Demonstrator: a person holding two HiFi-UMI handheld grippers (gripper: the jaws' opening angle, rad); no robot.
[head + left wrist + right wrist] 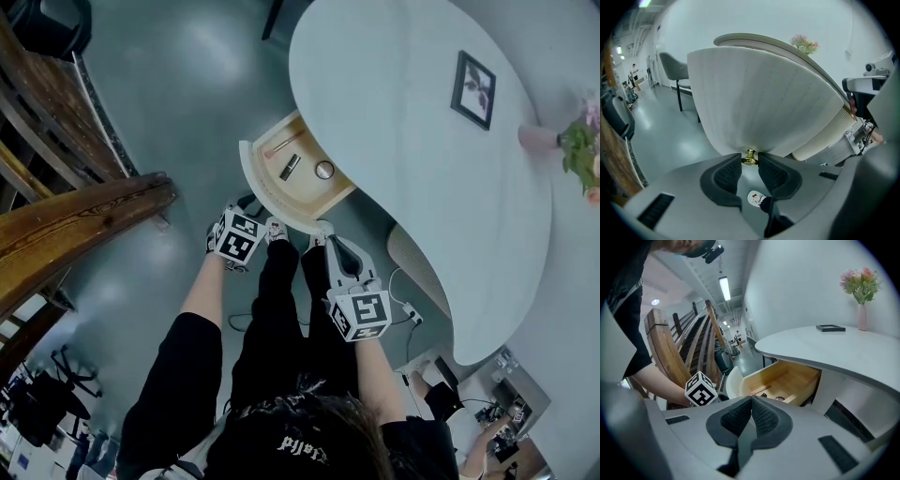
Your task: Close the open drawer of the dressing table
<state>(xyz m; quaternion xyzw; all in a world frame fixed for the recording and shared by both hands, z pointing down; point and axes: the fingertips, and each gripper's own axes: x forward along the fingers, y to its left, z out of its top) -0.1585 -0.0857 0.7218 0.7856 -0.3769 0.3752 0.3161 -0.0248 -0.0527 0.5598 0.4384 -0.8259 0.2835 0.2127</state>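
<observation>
On the drawer front (759,103), left hand-held gripper (750,162), half-closed, clasps the knob (749,157).

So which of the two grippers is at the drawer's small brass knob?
The left gripper: its jaws hold the small brass knob; the right gripper is shut, empty.

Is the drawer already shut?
No, in the head view the drawer stands pulled out from under the tabletop, with its wooden inside showing.

The drawer (295,173), knob (749,158) at its front, juts from under the dressing table (394,112) bearing frame (473,89) and vase (539,139).
</observation>
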